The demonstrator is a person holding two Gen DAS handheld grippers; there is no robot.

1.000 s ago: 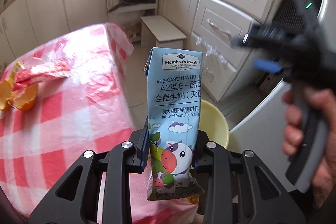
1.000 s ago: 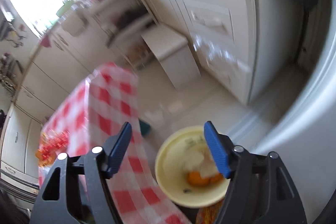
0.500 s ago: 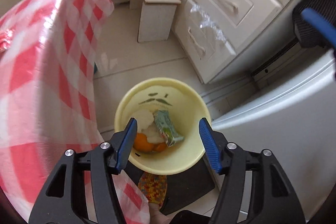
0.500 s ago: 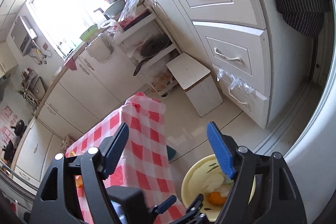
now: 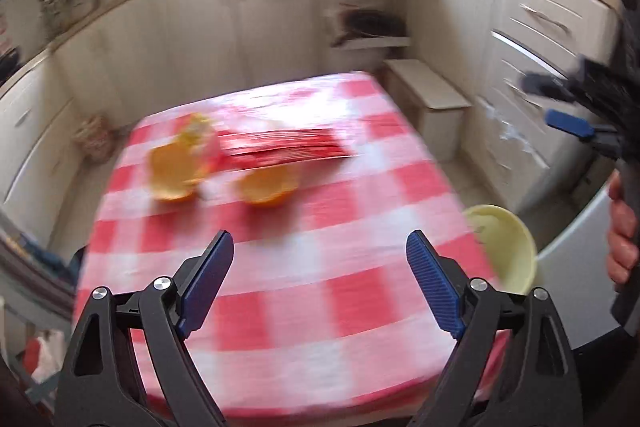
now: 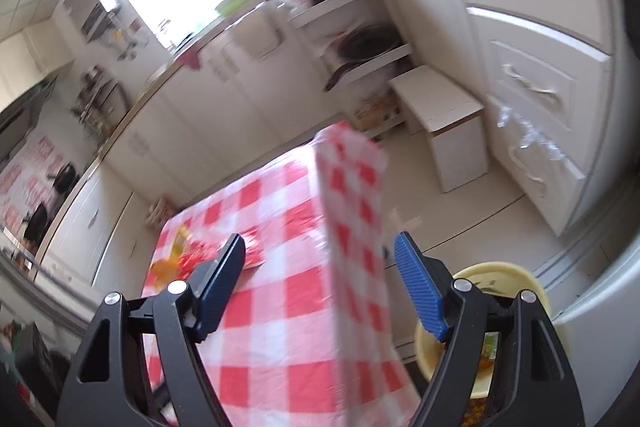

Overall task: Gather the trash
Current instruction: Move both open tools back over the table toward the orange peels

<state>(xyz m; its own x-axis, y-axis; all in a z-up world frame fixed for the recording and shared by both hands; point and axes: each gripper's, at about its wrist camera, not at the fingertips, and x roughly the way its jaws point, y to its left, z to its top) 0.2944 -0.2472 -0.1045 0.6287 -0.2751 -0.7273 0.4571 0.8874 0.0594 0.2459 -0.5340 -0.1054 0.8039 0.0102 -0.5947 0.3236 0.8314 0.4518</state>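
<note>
Red-white checked tablecloth [image 5: 360, 291] on table – white stool [image 5: 430, 95] beside it, cream drawers [image 6: 536, 83], pan on open shelf [image 6: 366, 45].

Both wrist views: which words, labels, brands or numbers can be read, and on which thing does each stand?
None can be read.
Red wrapper on the table: print blurred.
Red-lettered posters on the far wall: blurred, unreadable.
Yellow bin: dark marks inside, not legible.

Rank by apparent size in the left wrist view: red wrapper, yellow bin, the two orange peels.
1. Red wrapper, widest, though motion blur stretches it.
2. Yellow bin, partly hidden behind the table edge.
3. Orange peels: about alike, not ranked.
</note>
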